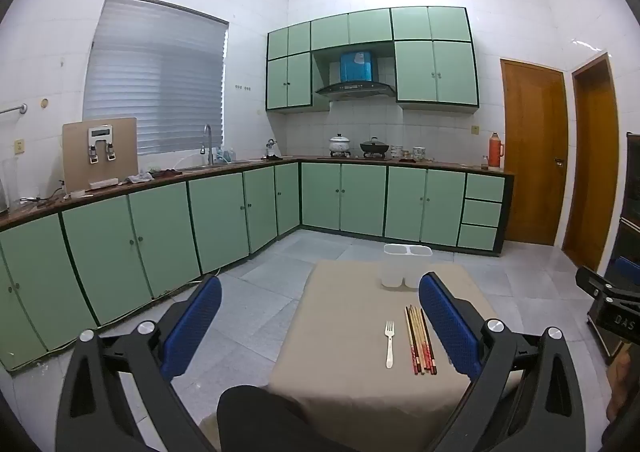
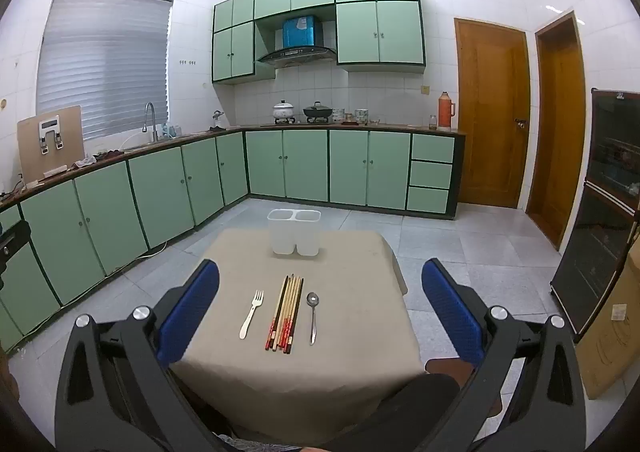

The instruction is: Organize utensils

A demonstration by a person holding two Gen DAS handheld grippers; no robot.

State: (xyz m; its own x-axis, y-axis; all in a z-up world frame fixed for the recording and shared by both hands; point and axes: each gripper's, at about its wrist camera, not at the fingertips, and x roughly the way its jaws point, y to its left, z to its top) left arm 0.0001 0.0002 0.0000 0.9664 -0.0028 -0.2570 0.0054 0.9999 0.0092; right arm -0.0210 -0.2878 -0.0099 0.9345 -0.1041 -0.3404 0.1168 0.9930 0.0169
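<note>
On a small table with a beige cloth [image 2: 352, 352] lie a white fork [image 2: 251, 314], a bundle of several chopsticks [image 2: 286, 314] and a metal spoon [image 2: 313, 316], side by side. A white two-compartment utensil holder [image 2: 295, 232] stands upright at the table's far edge. My right gripper [image 2: 320, 284] hovers open above the near side of the table, nothing between its blue pads. My left gripper [image 1: 320, 292] is open too, held left of the table; its right finger hides the spoon. There the fork [image 1: 389, 344], chopsticks [image 1: 420, 340] and holder [image 1: 407, 266] show.
Green base cabinets [image 2: 160, 188] run along the left and back walls, with pots on the counter. Wooden doors [image 2: 492, 112] stand at the right, a dark glass-front cabinet [image 2: 600, 220] and a cardboard box [image 2: 612, 324] beside the table. Grey tiled floor surrounds the table. A person's dark-clothed knee [image 1: 256, 412] shows below.
</note>
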